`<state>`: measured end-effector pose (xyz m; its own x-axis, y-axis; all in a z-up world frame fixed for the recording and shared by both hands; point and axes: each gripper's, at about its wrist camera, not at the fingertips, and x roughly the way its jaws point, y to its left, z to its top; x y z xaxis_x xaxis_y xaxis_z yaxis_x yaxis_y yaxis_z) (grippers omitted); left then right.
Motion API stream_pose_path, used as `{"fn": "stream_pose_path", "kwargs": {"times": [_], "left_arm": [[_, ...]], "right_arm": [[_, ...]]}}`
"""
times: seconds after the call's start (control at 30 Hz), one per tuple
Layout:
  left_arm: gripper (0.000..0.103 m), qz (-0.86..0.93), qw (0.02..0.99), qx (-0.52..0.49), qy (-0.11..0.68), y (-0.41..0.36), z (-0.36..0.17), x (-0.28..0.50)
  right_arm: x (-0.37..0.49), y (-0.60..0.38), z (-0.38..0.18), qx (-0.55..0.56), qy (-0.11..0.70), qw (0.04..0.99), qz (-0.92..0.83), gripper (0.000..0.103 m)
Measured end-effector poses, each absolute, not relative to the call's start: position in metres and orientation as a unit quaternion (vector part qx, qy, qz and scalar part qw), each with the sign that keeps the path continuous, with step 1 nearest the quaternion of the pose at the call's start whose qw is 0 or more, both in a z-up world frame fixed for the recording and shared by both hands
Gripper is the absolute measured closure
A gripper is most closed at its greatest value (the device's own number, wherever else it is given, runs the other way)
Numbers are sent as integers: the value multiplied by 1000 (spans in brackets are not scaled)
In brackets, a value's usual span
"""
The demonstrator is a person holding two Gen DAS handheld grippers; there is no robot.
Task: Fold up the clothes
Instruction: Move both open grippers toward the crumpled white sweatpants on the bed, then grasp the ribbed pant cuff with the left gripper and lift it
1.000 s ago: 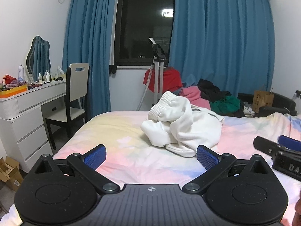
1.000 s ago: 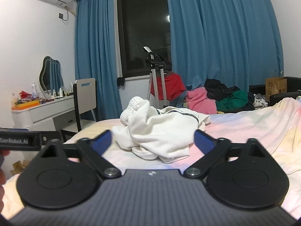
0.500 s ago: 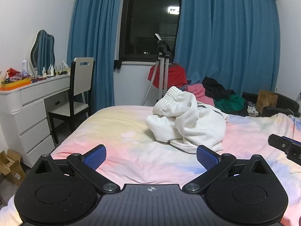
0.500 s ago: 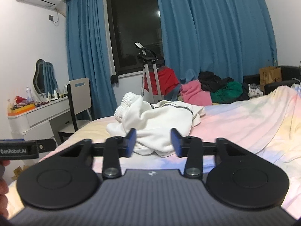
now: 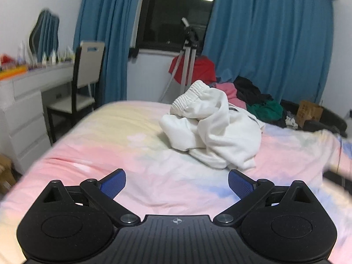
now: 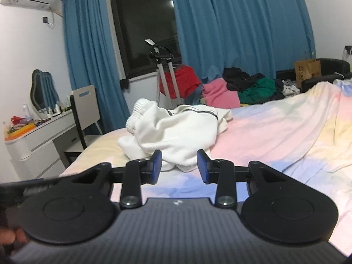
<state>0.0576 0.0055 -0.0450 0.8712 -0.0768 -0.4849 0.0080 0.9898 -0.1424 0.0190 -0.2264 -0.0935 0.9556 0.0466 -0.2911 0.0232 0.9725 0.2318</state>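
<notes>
A crumpled white garment (image 5: 211, 129) with a ribbed cuff on top lies in a heap on the pastel bed sheet (image 5: 140, 154). My left gripper (image 5: 177, 186) hovers over the sheet short of the heap, blue pads spread wide and empty. In the right wrist view the same white garment (image 6: 176, 132) sits just beyond my right gripper (image 6: 179, 167). The right jaws stand a narrow gap apart with nothing between them. The left gripper's body (image 6: 35, 189) shows blurred at the left edge of the right wrist view, with a hand (image 6: 13, 237) below it.
A white dressing table (image 5: 24, 101) with bottles and a chair (image 5: 83, 83) stand left of the bed. Behind the bed are a tripod stand (image 5: 187, 61), a pile of coloured clothes (image 6: 242, 88), a paper bag (image 6: 308, 70) and a dark sofa (image 6: 330, 70). Blue curtains hang by the window.
The right jaws have closed from wide apart to a narrow gap. Both grippers have moved nearer the white heap. The right gripper has slid almost out of the left wrist view.
</notes>
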Motion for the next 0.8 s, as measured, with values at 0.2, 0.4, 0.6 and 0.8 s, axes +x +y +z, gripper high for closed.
{"fn": "stream_pose_path", "kwargs": {"times": [0.2,0.4,0.6,0.8], "left_arm": [[3,-27,960,-119,253,-12,-46,177],[5,-26,951,-173,254,-29,-46,302],[9,17,942,-186,279,-44,-44,399],[57,24,954,-118,275,-58,-36,433]], "right_arm": [[47,-234,-121,109,170,980,2,64],[103,-260,-167,132,216,967,-16,64],[139,-282,-198,170,249,953,-32,64],[146,-288,-207,180,252,950,-33,64]]}}
